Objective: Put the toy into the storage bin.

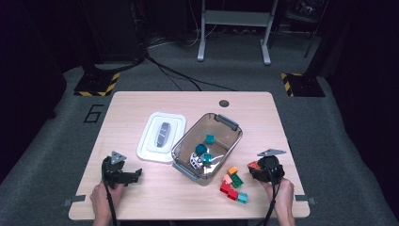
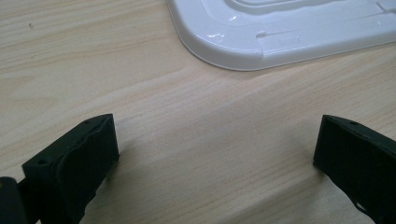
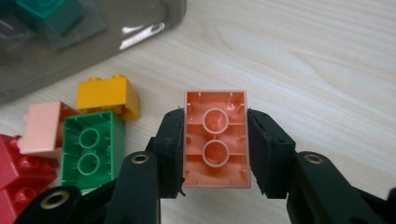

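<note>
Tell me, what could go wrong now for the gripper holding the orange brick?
1. The right gripper pinches the orange plastic building brick only by its long sides, hollow side up; it might slip out.
2. The clear grey plastic bin has a raised rim; the brick could knock it.
3. The loose green brick and yellow brick lie close and could get bumped.

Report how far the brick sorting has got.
Done: several teal bricks lie in the open bin, its lid set aside. In hand: the right gripper clamps an orange brick. Left: the brick pile beside the bin. The left gripper rests open.
</note>
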Demonstrator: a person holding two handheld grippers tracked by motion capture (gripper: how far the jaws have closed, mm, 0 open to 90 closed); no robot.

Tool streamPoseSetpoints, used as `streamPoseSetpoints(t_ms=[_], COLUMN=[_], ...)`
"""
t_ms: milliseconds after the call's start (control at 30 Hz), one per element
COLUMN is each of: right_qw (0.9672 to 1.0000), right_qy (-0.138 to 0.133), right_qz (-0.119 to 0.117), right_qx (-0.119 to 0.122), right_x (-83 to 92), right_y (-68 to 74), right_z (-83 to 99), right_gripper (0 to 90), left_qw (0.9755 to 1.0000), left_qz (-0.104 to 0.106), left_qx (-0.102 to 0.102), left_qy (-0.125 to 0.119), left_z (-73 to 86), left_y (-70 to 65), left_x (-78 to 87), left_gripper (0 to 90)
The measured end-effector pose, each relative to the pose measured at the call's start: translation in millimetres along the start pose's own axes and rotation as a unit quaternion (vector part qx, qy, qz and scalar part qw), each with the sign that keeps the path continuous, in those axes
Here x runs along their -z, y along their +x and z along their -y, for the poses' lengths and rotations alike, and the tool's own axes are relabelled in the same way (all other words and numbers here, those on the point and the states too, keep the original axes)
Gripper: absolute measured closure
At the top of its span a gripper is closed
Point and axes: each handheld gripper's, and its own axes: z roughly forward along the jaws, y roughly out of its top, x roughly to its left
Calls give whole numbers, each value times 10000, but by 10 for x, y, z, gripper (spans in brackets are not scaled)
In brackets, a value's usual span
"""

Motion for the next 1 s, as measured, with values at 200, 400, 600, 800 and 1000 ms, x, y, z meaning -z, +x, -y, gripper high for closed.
streamPoseSetpoints(t_ms=[200,400,600,800,1000], right_qw=[9999,9996,9989,9982,9975], right_qy=[-151,-291,-451,-566,-676], right_qz=[-10,3,48,99,137], right_qx=[14,19,132,144,165], right_x=[116,229,339,455,521], right_y=[-4,1,20,53,51], right_z=[-109,-229,-374,-527,-666], right_gripper=[587,587,587,587,587], left_qw=[10000,10000,10000,10000,10000], left_qz=[-1,0,0,-1,0], left_qx=[0,1,3,1,3], left_qy=[5,0,-2,-1,-1], left_z=[0,0,0,0,0], left_y=[0,0,-1,0,-1], left_x=[1,0,0,0,0], left_gripper=[0,0,0,0,0])
